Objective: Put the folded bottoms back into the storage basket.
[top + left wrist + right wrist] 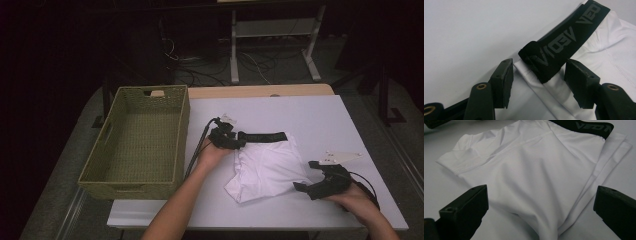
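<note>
The wicker basket (134, 145) at the bench's (310, 115) left edge holds nothing yet. The folded white underwear (267, 167) lies mid-bench; the left claw (235, 142) straddles its black waistband (564, 47), half spread, not pinching. The right claw (306, 175) waits spread beside it. Beyond, dark floor, cables.

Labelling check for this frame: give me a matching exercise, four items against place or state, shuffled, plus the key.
Items:
1. wicker basket
2. black waistband
3. left tool
4. right tool

Descriptions:
A. open, resting at the right of the white garment
B. far edge of the folded garment, lettered
C. left side of the table, nothing inside
D. jaws either side of the waistband's end, not pressing it

Pairs: 1-C, 2-B, 3-D, 4-A
</note>
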Available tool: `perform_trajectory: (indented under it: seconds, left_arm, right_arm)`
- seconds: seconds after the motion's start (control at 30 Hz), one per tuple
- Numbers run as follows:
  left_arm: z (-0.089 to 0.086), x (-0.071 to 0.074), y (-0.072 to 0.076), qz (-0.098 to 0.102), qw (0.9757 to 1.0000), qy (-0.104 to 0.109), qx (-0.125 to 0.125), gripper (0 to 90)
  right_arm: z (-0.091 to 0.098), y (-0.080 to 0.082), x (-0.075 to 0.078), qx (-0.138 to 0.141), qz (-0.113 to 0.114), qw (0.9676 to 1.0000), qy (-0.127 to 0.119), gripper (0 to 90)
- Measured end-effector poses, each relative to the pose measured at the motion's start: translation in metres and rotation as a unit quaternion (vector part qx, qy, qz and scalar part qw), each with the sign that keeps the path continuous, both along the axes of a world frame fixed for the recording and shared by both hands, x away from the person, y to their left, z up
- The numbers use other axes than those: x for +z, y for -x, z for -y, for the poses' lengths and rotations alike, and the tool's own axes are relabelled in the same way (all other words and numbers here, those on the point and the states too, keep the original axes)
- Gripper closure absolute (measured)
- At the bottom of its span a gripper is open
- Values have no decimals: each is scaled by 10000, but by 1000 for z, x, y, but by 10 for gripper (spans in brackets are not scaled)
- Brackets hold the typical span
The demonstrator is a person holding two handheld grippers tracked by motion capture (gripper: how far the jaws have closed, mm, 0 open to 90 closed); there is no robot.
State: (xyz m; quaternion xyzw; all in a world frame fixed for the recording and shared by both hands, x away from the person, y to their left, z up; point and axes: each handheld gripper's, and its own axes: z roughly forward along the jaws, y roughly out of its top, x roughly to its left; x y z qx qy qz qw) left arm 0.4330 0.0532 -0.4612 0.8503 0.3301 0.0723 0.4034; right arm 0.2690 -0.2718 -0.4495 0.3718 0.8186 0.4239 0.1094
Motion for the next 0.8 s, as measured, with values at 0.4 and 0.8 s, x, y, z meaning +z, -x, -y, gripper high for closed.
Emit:
perform_trajectory:
  seconds: [0.4,0.8]
  left_arm:
    - [13,5,4,-119,9991,-213,-333,704]
    - [19,9,7,-127,9986,-401,-306,786]
  right_arm:
    - [-2,0,0,16,-11,10000,-3,0]
    - [0,9,10,1,105,9999,88,36]
